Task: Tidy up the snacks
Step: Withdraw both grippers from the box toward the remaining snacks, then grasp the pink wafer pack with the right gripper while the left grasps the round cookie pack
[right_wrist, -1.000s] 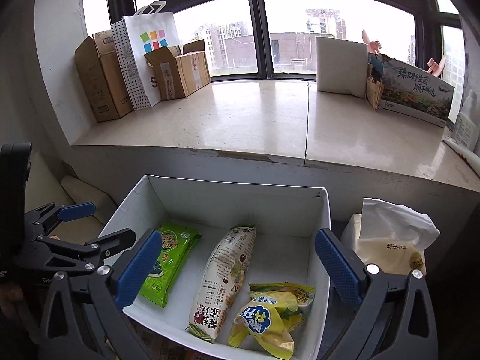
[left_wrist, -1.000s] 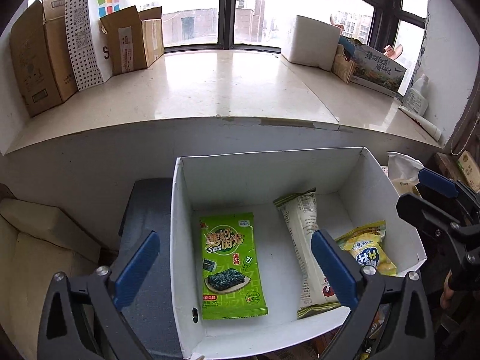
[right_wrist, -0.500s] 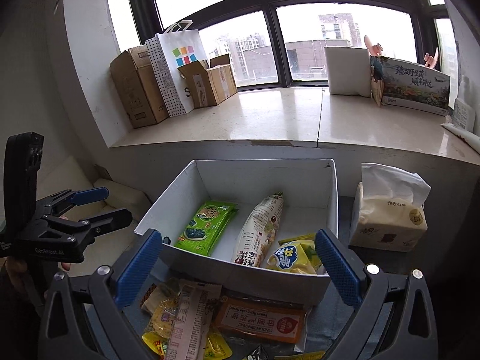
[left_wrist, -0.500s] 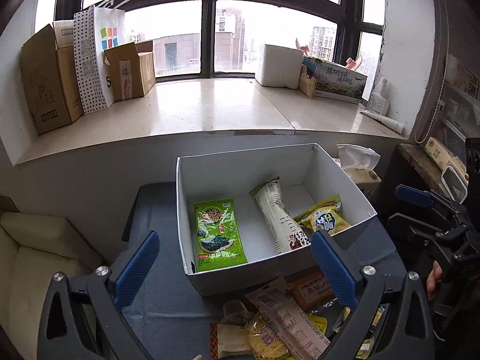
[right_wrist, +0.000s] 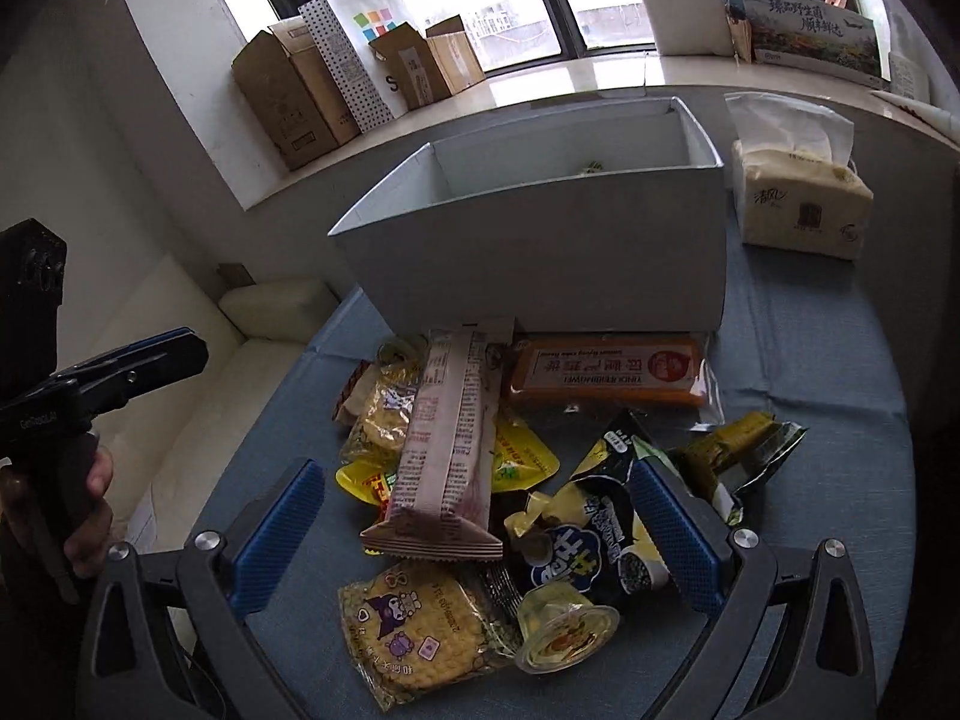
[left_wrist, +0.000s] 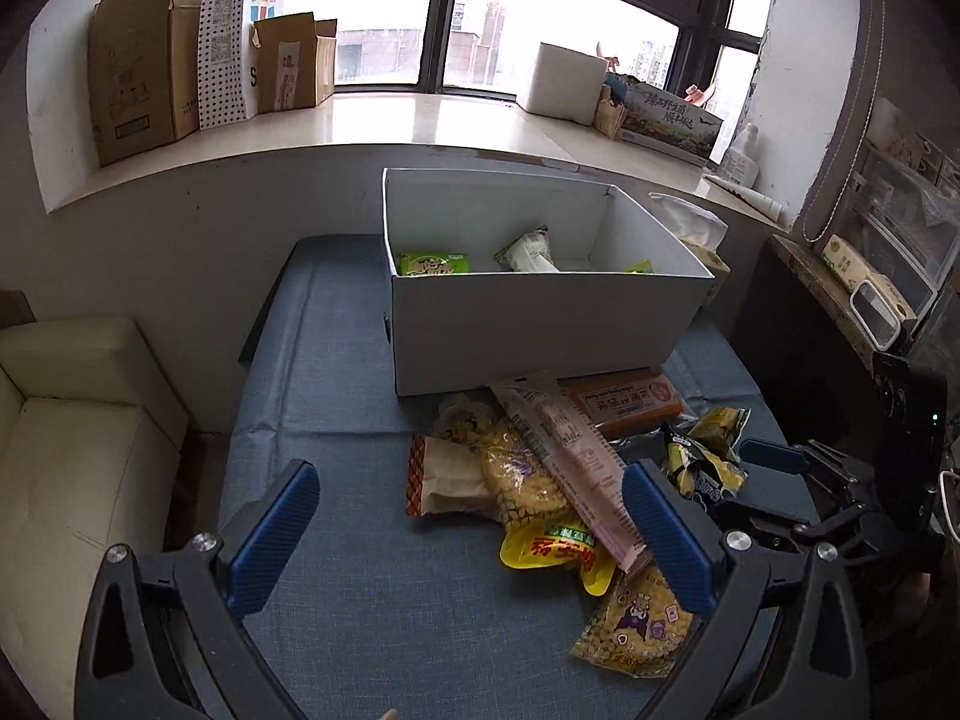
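Both grippers are held wide open and empty above a blue cloth [left_wrist: 336,420]. The left gripper [left_wrist: 474,531] is poised over bare cloth and the pile's left edge; the right gripper [right_wrist: 480,531] is poised over the snack pile [right_wrist: 480,480] itself. The pile is heaped just in front of a white box [left_wrist: 540,330], with an orange pack [right_wrist: 606,372] touching its front wall. A green packet [left_wrist: 429,264] and a pale packet [left_wrist: 531,252] are seen inside the box. A tissue pack [right_wrist: 804,204] is set beside it.
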A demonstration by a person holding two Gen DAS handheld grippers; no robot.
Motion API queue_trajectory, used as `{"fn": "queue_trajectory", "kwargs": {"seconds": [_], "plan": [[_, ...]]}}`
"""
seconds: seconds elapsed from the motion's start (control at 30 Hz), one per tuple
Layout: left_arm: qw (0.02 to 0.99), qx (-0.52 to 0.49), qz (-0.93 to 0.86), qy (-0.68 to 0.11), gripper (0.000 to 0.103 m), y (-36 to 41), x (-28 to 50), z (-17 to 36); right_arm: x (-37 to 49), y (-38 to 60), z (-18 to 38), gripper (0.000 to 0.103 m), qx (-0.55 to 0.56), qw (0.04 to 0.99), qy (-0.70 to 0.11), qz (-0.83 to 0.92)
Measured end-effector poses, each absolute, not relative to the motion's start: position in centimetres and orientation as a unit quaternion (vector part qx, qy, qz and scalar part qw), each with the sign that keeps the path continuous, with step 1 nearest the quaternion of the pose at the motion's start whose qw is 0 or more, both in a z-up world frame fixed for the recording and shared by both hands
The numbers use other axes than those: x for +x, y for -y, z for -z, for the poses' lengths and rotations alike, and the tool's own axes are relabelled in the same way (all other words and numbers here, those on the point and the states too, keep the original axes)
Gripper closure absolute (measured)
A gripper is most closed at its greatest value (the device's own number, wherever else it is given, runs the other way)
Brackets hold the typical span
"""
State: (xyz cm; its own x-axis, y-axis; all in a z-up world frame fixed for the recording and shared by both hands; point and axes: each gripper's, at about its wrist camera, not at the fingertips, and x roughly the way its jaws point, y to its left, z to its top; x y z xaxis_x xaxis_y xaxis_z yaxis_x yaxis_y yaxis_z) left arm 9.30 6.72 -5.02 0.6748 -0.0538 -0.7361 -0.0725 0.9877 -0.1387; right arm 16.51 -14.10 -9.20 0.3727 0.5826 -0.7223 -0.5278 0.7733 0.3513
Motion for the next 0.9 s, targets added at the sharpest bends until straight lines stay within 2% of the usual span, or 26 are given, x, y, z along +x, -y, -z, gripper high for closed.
{"fn": "queue_trajectory", "kwargs": {"seconds": [0.43,0.47,0.53,0.67,0.73,0.9], "plan": [[0.897,-0.098,-0.031,-0.431,0.0,-9.4,6.6,6.9,19.8,5.5,14.4,0.001,-0.043,0.777,-0.503,-0.374],[0.895,-0.1,-0.033,-0.433,0.0,-9.7,6.7,7.1,20.0,5.4,14.7,0.004,-0.039,0.771,-0.511,-0.378],[0.892,-0.104,-0.036,-0.439,0.0,-10.1,6.8,7.6,19.8,4.9,14.6,0.023,-0.062,0.772,-0.511,-0.372],[0.886,-0.112,-0.039,-0.449,0.0,-10.2,7.4,8.5,19.3,4.3,14.9,0.029,-0.087,0.768,-0.517,-0.368],[0.884,-0.111,-0.039,-0.452,0.0,-10.0,7.6,8.8,19.1,4.5,14.8,0.039,-0.093,0.771,-0.513,-0.365],[0.88,-0.093,-0.038,-0.464,0.0,-9.2,8.1,9.7,19.0,6.3,14.4,0.042,-0.047,0.768,-0.514,-0.379]]}}
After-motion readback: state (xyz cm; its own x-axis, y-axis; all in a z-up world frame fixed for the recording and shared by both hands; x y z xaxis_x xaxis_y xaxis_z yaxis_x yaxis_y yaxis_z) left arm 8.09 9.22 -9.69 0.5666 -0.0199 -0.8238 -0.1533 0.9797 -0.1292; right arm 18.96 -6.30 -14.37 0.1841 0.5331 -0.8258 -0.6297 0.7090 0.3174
